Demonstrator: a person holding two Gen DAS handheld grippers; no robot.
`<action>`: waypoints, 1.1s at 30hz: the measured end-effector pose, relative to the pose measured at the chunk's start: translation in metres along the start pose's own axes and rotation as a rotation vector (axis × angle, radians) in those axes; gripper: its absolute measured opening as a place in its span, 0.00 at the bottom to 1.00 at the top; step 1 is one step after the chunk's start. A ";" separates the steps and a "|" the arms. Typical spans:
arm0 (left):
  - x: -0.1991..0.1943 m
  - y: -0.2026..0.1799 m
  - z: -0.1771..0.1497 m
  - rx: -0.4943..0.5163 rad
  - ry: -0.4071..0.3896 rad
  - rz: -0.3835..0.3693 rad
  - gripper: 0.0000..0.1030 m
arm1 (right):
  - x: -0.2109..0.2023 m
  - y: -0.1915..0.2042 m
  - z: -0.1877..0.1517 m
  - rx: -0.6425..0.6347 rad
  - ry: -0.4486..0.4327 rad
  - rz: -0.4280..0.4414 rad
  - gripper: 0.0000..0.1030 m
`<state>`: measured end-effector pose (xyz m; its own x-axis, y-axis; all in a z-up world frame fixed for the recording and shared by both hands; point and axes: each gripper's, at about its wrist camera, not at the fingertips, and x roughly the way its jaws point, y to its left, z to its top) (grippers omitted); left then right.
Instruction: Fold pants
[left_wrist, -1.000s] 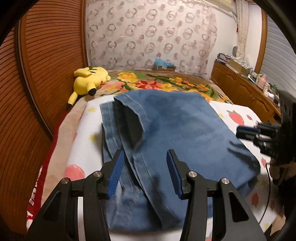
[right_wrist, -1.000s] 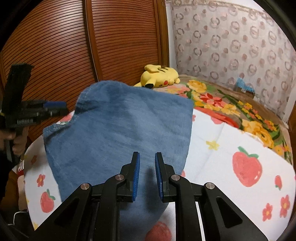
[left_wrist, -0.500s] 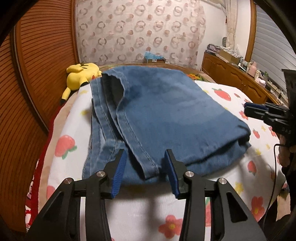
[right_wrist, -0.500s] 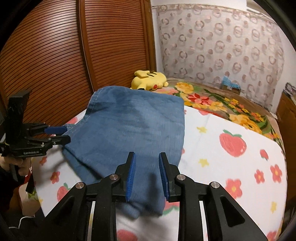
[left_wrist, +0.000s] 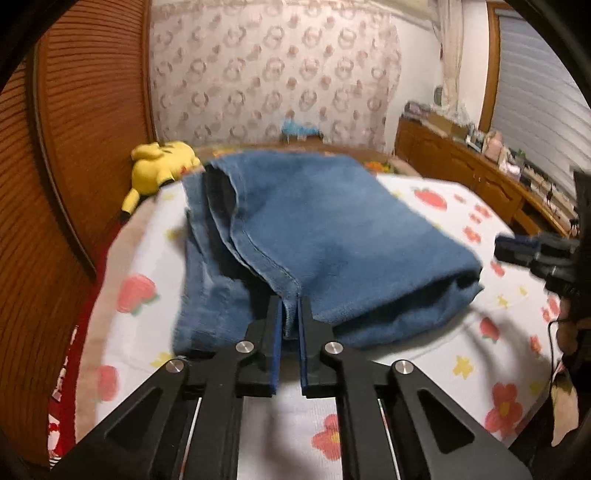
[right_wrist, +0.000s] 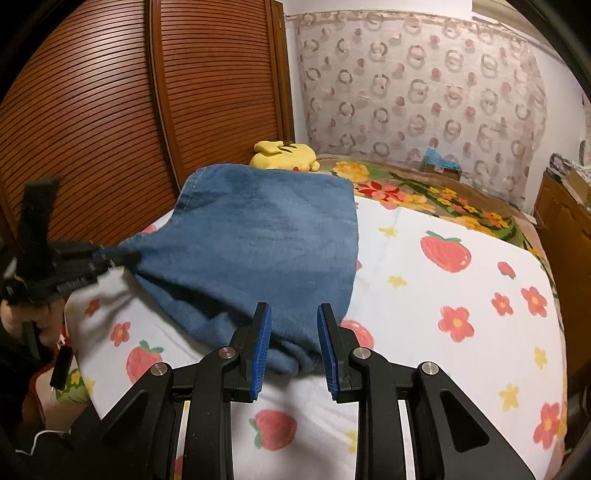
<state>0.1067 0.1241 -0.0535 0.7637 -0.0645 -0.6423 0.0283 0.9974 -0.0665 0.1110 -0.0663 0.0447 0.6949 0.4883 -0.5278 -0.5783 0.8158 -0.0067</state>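
Note:
Folded blue denim pants (left_wrist: 332, 229) lie on the strawberry-print bedspread (left_wrist: 424, 354). My left gripper (left_wrist: 290, 301) is shut on the hemmed near edge of the pants, with the cloth pinched between its blue pads. The right wrist view shows the left gripper (right_wrist: 118, 256) at the left, gripping the left corner of the pants (right_wrist: 258, 240). My right gripper (right_wrist: 294, 310) stands open. The near folded corner of the pants lies between its fingers, and the pads do not press on it. In the left wrist view the right gripper (left_wrist: 517, 247) hovers at the pants' right side.
A yellow plush toy (right_wrist: 284, 155) lies at the head of the bed beside brown louvred wardrobe doors (right_wrist: 110, 110). A flowered blanket (right_wrist: 424, 195) covers the far part of the bed. A wooden dresser (left_wrist: 480, 177) with clutter runs along the right wall.
My left gripper drew back to the near edge of the pants and closed on the hem. My right gripper opened a little wider and pulled back to the near folded corner.

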 end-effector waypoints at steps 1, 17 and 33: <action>-0.004 0.004 0.002 -0.007 -0.006 0.001 0.08 | -0.003 0.000 -0.001 0.003 -0.001 0.000 0.26; 0.013 0.019 -0.009 -0.024 0.071 0.026 0.23 | 0.019 -0.006 -0.004 0.033 0.047 0.003 0.26; 0.005 0.007 -0.001 0.001 0.030 0.060 0.74 | 0.027 -0.005 -0.005 0.030 0.064 0.000 0.34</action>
<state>0.1105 0.1303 -0.0580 0.7447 -0.0055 -0.6674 -0.0166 0.9995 -0.0268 0.1305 -0.0593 0.0263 0.6654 0.4686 -0.5811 -0.5650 0.8249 0.0182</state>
